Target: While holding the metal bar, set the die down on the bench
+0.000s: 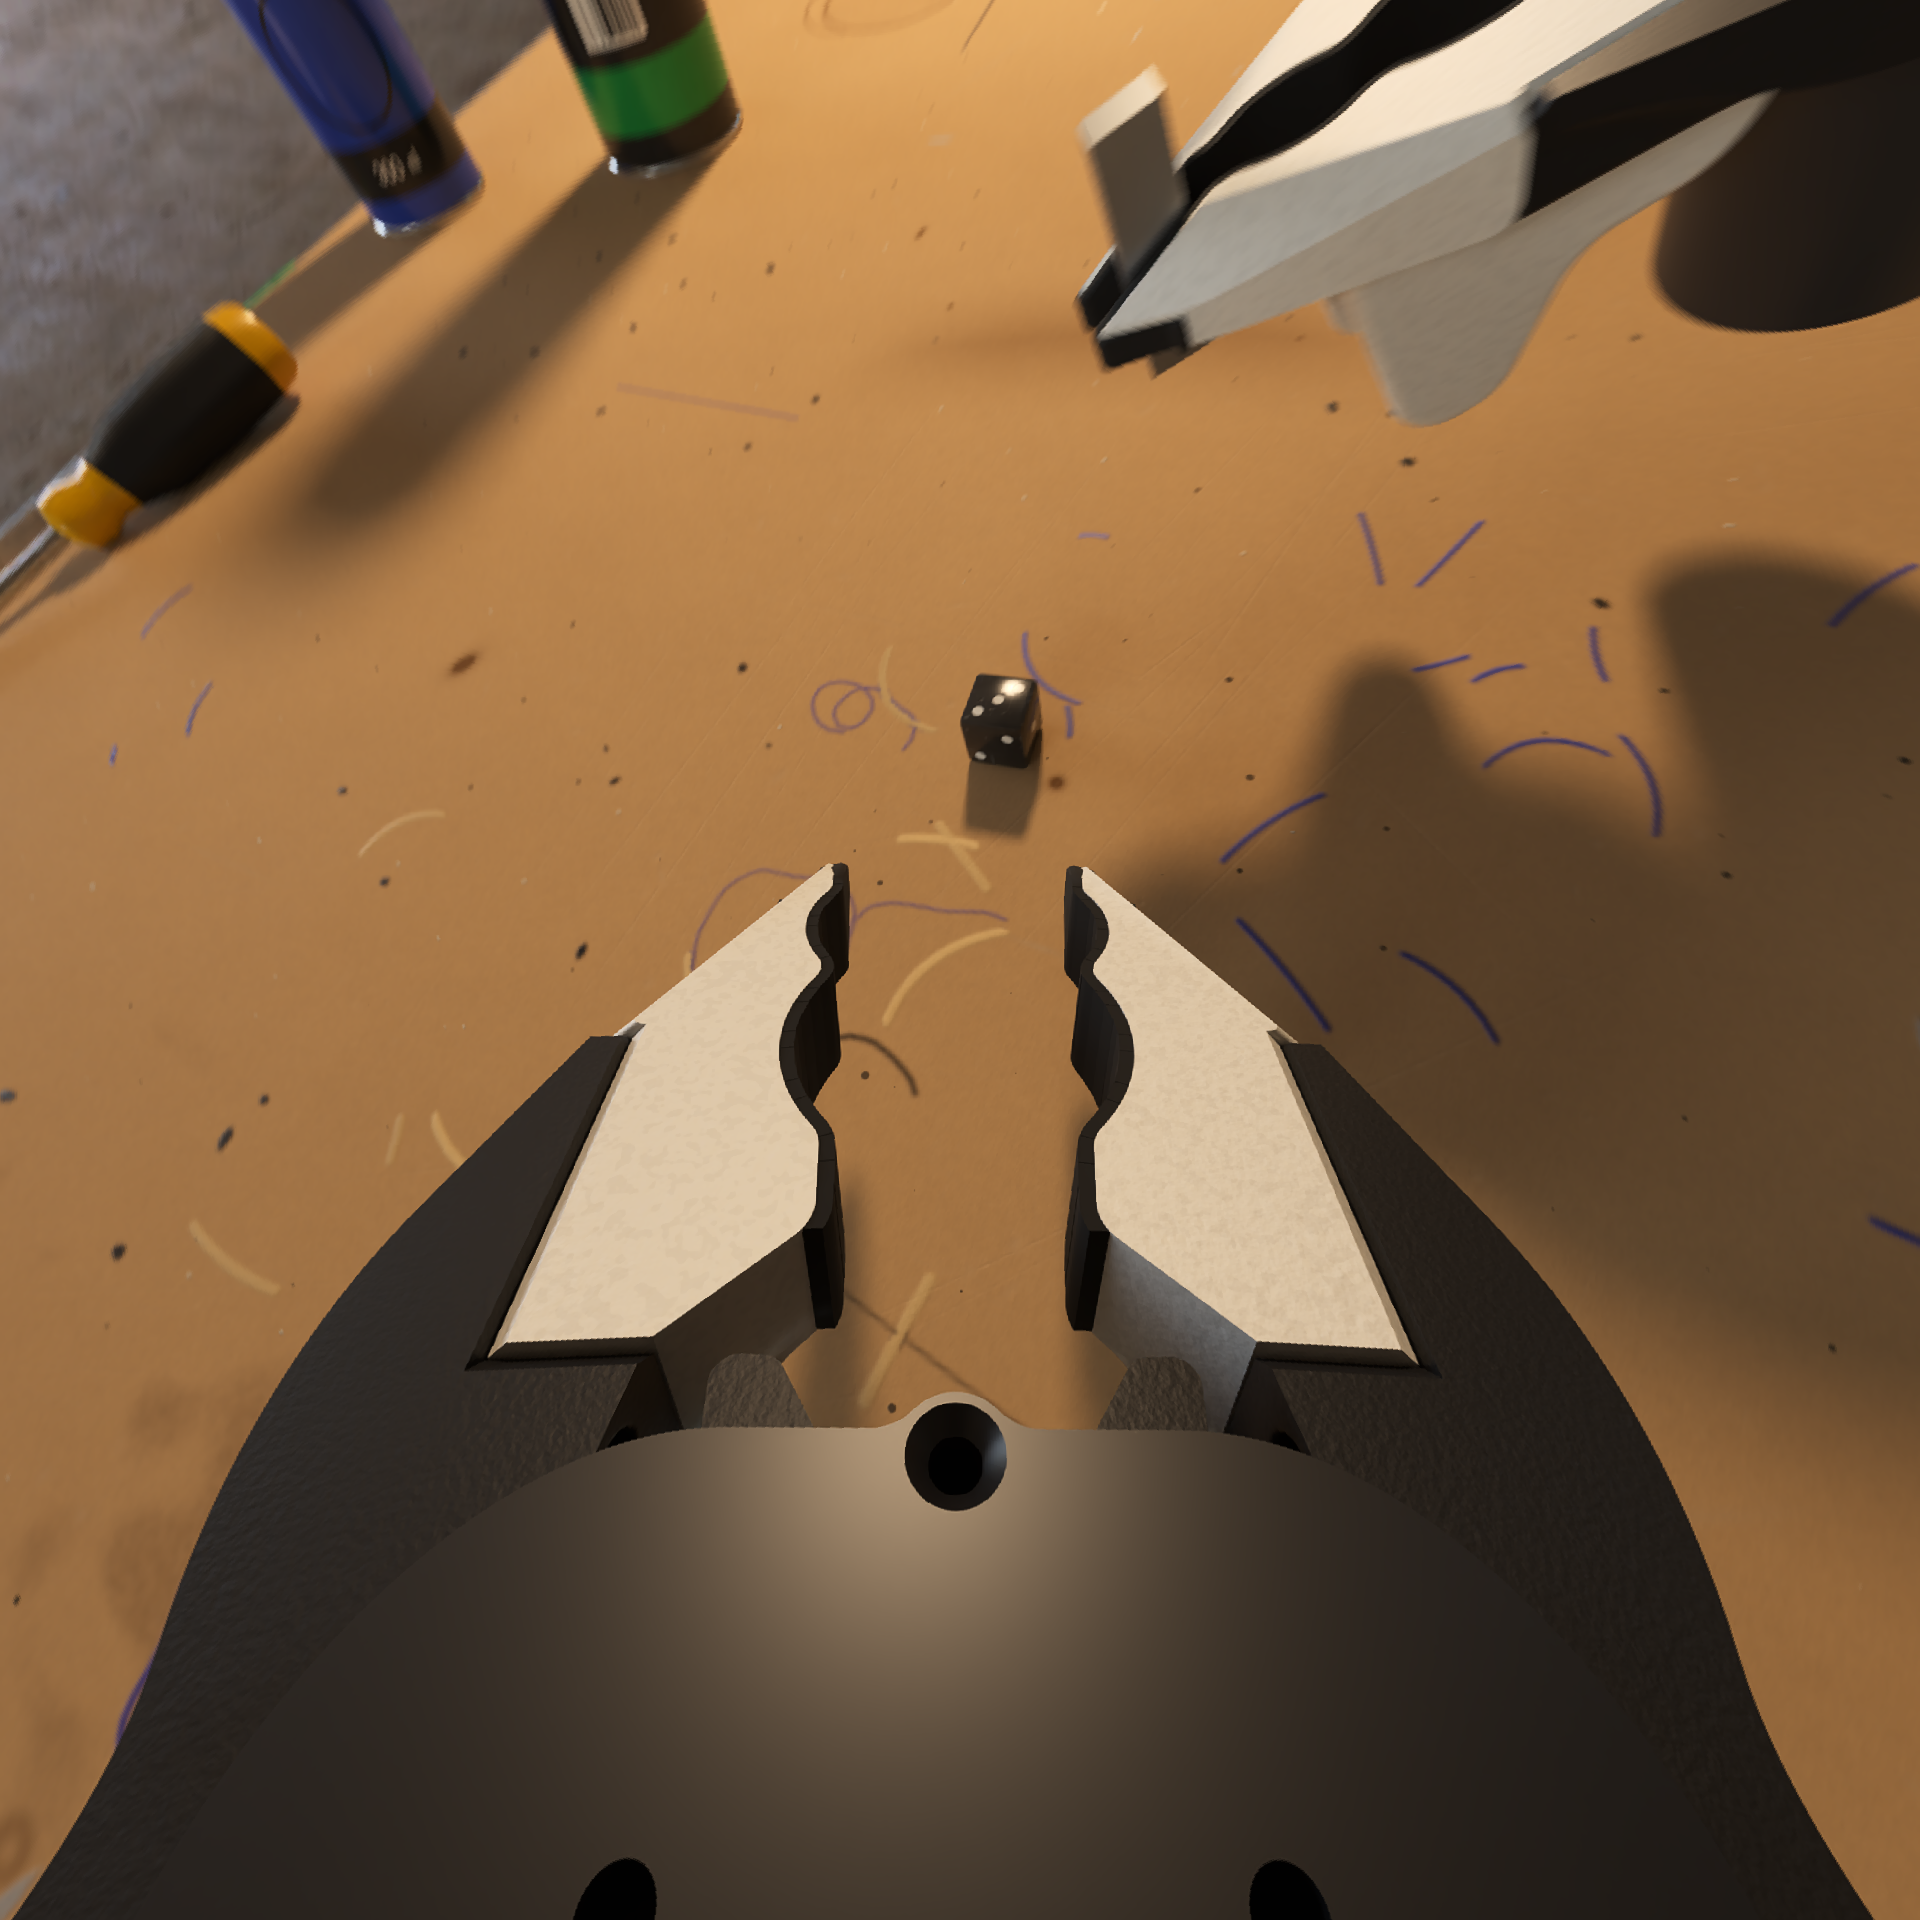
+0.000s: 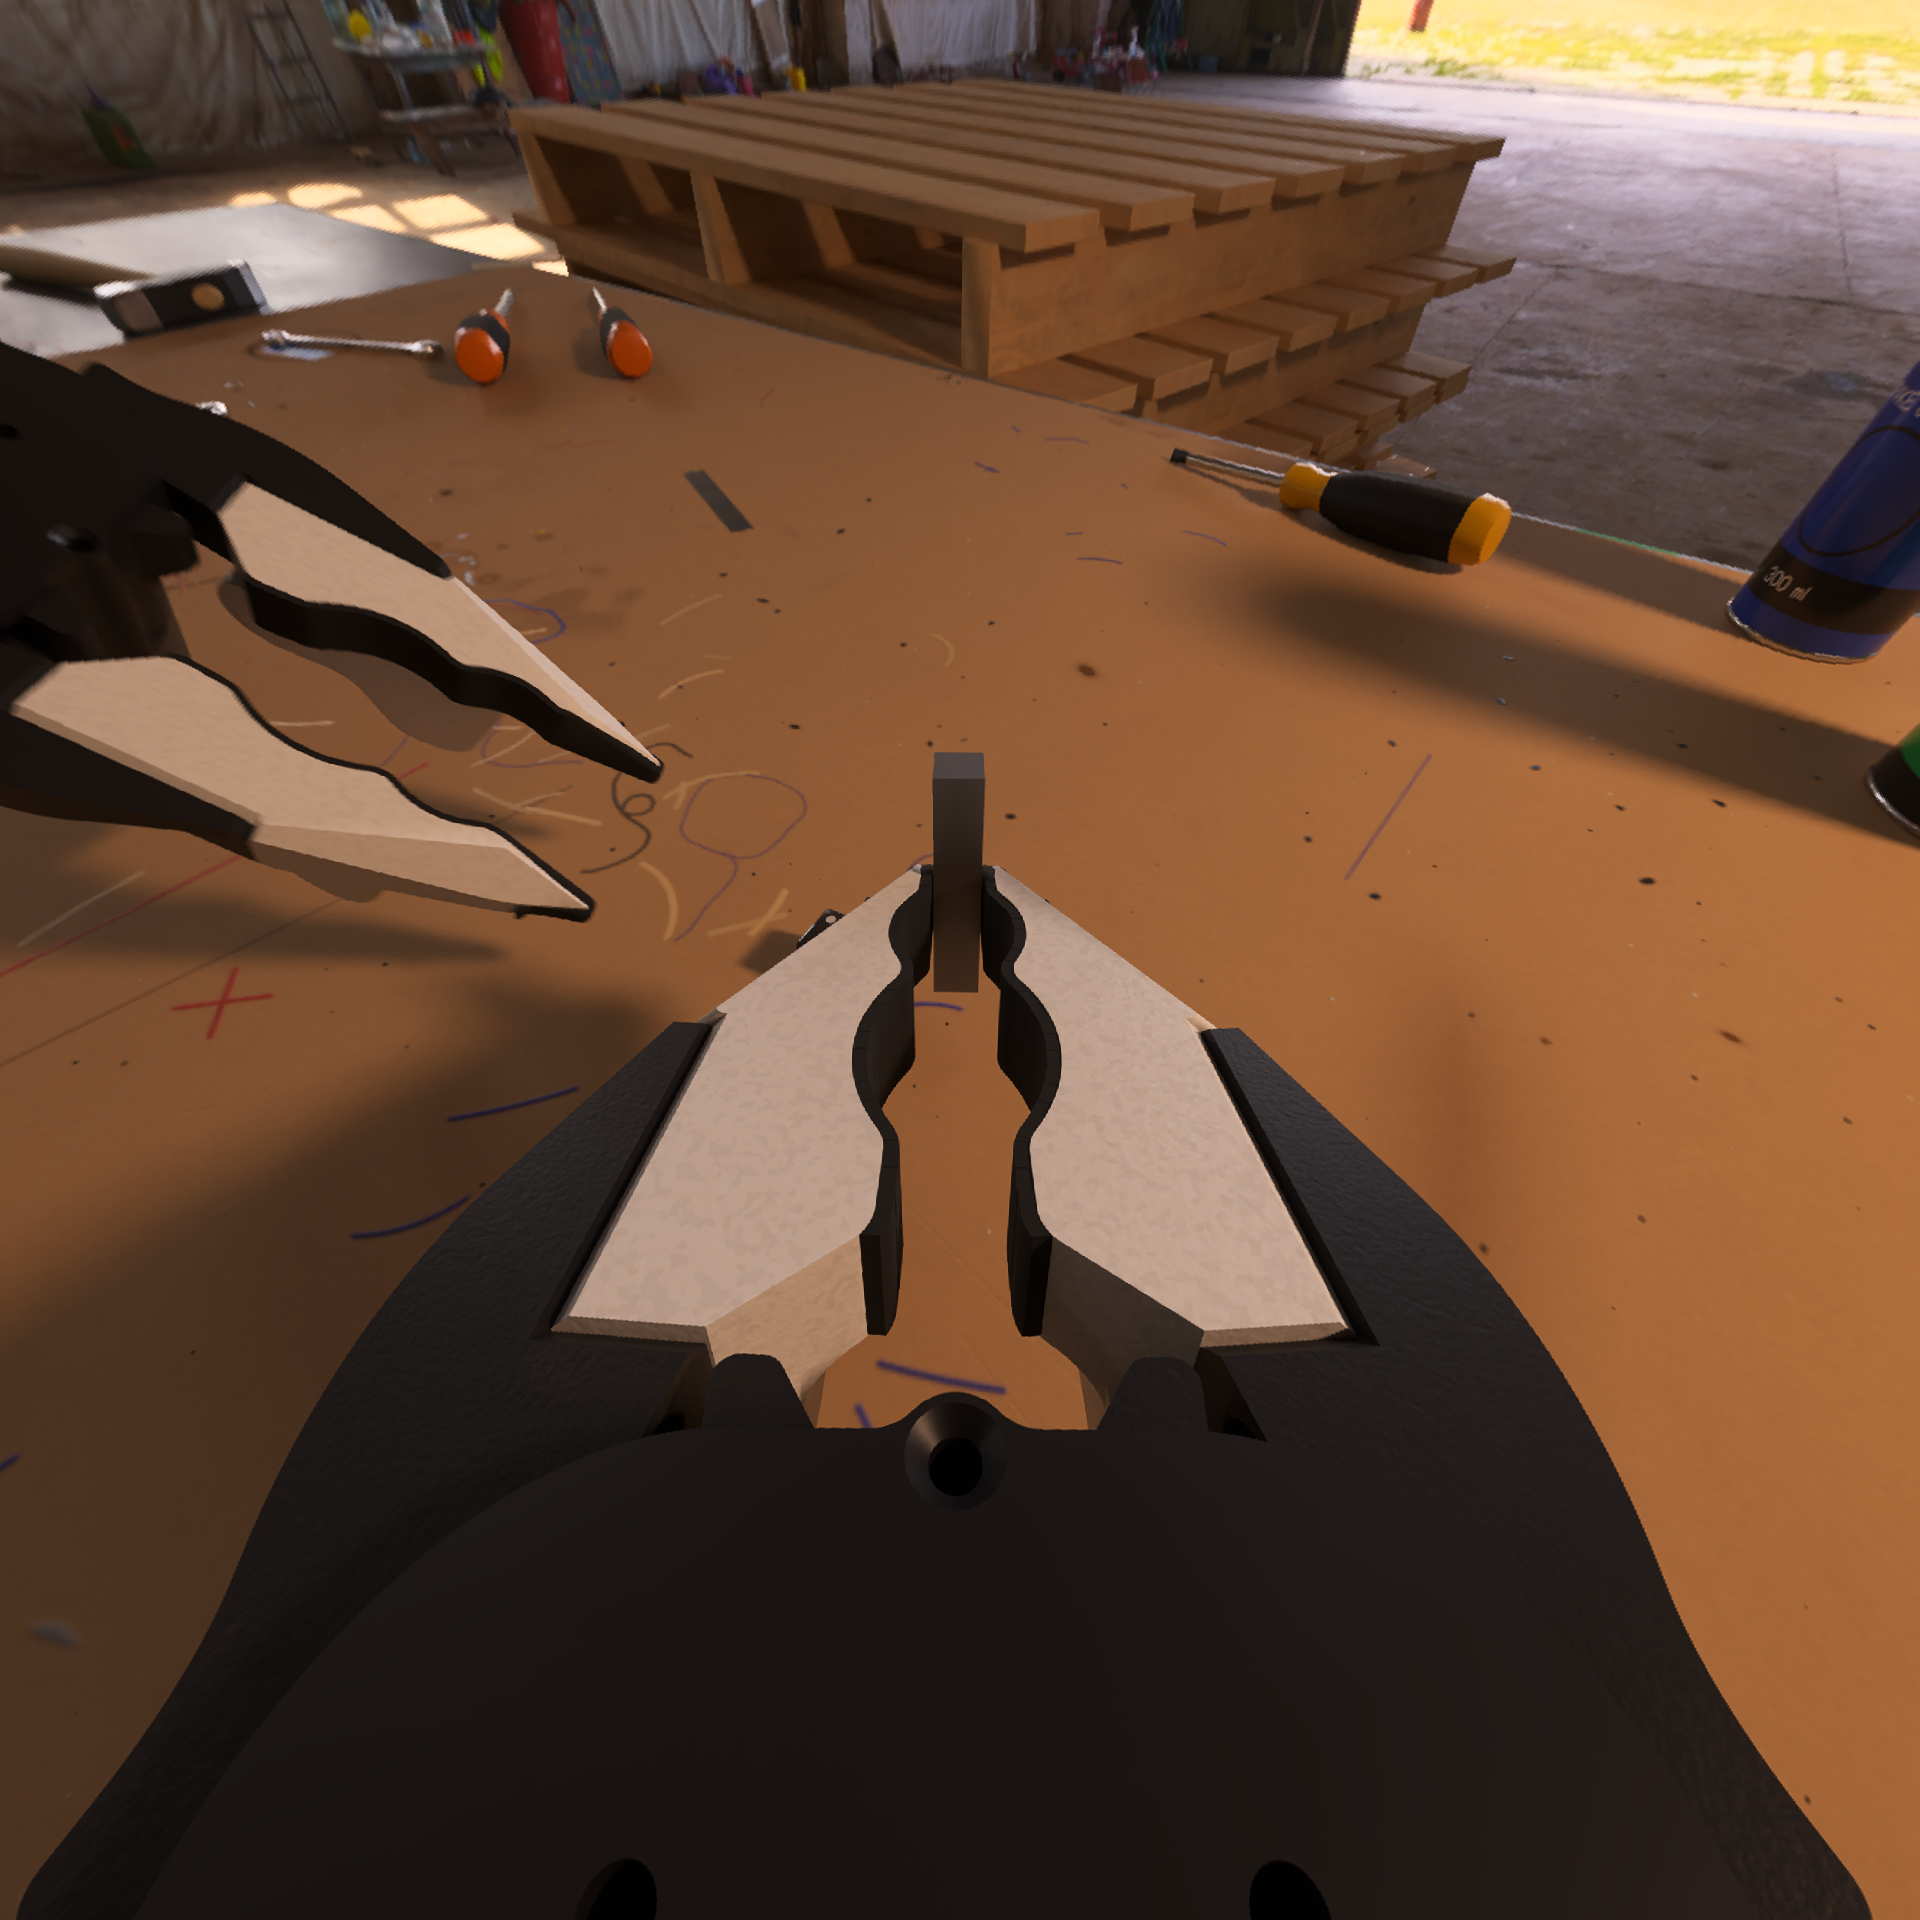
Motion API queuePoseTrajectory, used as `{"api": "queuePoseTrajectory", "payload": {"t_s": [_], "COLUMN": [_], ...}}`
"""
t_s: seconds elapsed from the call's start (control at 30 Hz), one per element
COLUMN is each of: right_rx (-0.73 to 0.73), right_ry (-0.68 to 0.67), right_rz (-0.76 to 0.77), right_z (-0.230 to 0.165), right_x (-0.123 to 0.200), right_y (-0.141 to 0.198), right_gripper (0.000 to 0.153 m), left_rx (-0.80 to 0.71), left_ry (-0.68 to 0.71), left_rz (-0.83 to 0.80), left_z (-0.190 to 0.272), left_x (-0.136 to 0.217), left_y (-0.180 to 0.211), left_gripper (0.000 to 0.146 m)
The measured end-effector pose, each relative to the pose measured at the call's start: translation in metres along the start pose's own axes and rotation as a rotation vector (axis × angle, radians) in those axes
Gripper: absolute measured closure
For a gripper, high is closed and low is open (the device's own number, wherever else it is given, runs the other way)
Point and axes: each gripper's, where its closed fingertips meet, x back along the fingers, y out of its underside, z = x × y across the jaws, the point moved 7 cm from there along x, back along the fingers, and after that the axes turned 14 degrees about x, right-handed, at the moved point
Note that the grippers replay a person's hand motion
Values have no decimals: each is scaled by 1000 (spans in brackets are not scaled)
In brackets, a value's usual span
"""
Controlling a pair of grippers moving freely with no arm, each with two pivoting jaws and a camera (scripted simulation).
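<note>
A small black die [image 1: 1001,719] with white pips rests on the brown bench [image 1: 520,831], a short way ahead of my left gripper [image 1: 956,883]. The left gripper is open and empty above the bench; it also shows in the right wrist view [image 2: 623,836] at the left. My right gripper [image 2: 956,878] is shut on a grey metal bar [image 2: 957,821], which stands upright between its fingertips. In the left wrist view the right gripper [image 1: 1127,312] hangs at the upper right with the bar [image 1: 1132,156]. In the right wrist view only a corner of the die [image 2: 826,923] shows.
A blue can [image 1: 364,104] and a green can [image 1: 649,83] stand at the bench's far left, with a yellow-black screwdriver [image 1: 166,426] beside them. Across the bench lie two orange screwdrivers [image 2: 483,343], a wrench [image 2: 348,343] and a hammer [image 2: 177,296]. Wooden pallets [image 2: 1039,229] are stacked beyond the edge.
</note>
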Motion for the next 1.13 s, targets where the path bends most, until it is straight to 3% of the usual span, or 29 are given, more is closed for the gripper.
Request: {"api": "queuePoseTrajectory", "payload": {"t_s": [0.23,0.6,0.8,0.93,1.13], "right_rx": [-23,28,41,49,54], "right_ry": [6,39,12,-16,-41], "right_rz": [-18,-31,-1,8,20], "right_z": [6,6,4,1,-4], "right_x": [-11,-20,-24,-28,-33], "right_y": [0,-2,-5,-8,-11], "right_gripper": [145,145,145,145,145], "left_rx": [-81,20,93,171,264], "left_ry": [60,89,3,-150,-433], "left_rz": [28,125,172,274,271], "left_z": [1,-9,-18,-35,-124], "left_x": [3,21,55,100,169], "left_y": [0,0,10,-7,-40], "left_gripper": [107,105,103,113,124]}}
